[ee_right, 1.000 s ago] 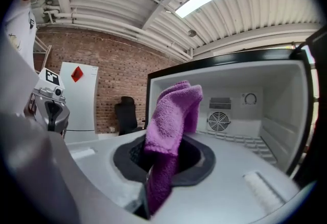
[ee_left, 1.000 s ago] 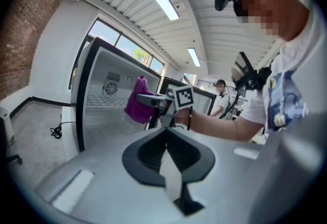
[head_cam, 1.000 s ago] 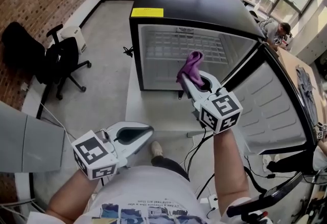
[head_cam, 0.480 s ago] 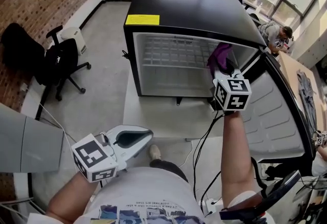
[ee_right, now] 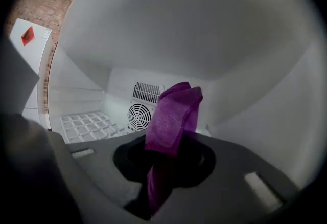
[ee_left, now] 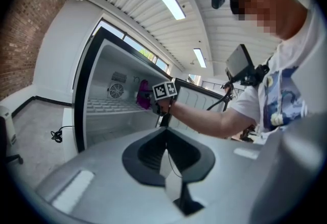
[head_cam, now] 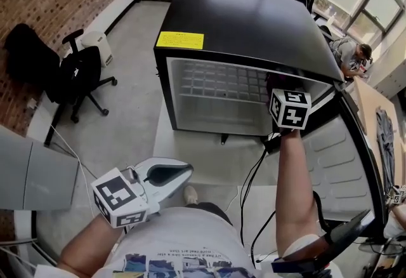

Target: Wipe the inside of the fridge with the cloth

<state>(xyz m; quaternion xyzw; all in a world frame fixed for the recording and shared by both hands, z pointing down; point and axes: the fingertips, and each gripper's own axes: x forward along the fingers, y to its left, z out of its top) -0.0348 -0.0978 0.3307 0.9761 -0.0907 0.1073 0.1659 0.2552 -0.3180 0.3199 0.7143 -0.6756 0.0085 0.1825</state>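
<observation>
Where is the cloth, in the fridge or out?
In. The right gripper holds the cloth between the white walls of the fridge, near the rear fan.

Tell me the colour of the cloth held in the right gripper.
The cloth is purple, best seen in the right gripper view.

Right hand-held gripper [ee_right: 164,166] moved cloth [ee_right: 172,115] up into fridge [head_cam: 247,16].

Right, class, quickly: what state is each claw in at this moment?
Left claw: shut, holding nothing.
Right claw: shut on the purple cloth, inside the fridge.
</observation>
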